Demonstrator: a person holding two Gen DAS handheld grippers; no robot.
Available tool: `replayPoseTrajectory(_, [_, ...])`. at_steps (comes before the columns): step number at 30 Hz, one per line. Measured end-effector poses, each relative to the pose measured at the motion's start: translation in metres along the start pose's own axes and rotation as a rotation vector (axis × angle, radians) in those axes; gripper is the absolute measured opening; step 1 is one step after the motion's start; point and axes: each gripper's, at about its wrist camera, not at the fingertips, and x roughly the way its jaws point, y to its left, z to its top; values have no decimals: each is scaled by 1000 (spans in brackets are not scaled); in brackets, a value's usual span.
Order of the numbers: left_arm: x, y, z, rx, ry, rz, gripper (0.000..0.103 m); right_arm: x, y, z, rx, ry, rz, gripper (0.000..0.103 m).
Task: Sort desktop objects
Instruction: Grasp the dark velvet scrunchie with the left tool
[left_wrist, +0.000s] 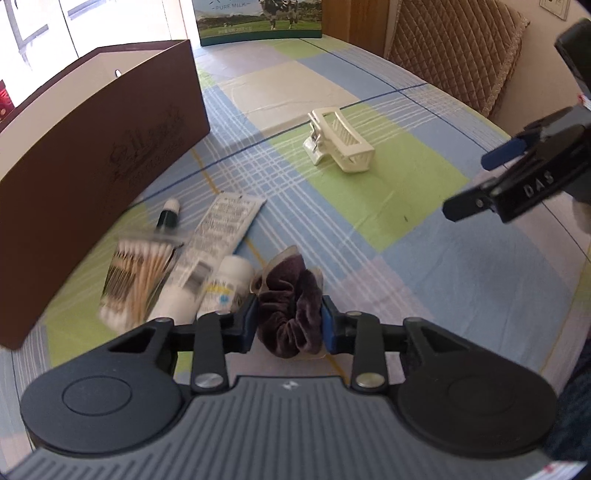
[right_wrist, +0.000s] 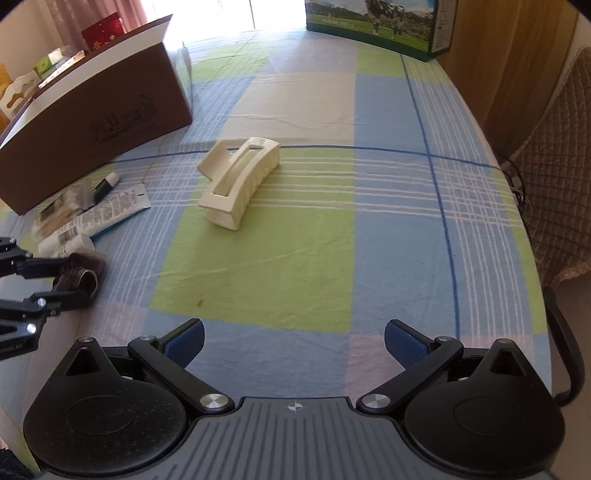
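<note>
A dark purple velvet scrunchie (left_wrist: 290, 306) lies on the checked tablecloth, and my left gripper (left_wrist: 290, 325) is shut on it, blue pads pressing both sides. The right wrist view shows the same scrunchie (right_wrist: 79, 275) at the left edge, held by the left gripper (right_wrist: 70, 282). A cream hair claw clip (left_wrist: 338, 140) (right_wrist: 238, 181) lies mid-table. My right gripper (right_wrist: 293, 341) hovers open over bare cloth with nothing between its fingers; it shows at the right edge as right gripper (left_wrist: 476, 184). Left of the scrunchie lie a cotton swab pack (left_wrist: 138, 277), a white tube (left_wrist: 207, 251) and a small white bottle (left_wrist: 225, 284).
A brown open-topped box (left_wrist: 99, 147) (right_wrist: 96, 110) stands at the left, close behind the small items. A small dark vial (left_wrist: 168, 216) lies by its wall. A milk carton box (right_wrist: 373, 26) stands at the far edge. A quilted chair back (left_wrist: 458, 48) is beyond the table's right side.
</note>
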Motion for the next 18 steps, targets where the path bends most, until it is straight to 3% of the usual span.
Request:
replayPoseTrajectory(6, [-14, 13, -30, -84, 62, 32, 15, 2, 16, 4, -46, -20, 36, 101])
replayPoseTrajectory(13, [-28, 49, -56, -241, 78, 96, 15, 9, 31, 26, -82, -82, 45, 101])
replayPoseTrajectory(18, [-39, 56, -62, -219, 60, 97, 19, 17, 39, 45, -94, -109, 33, 101])
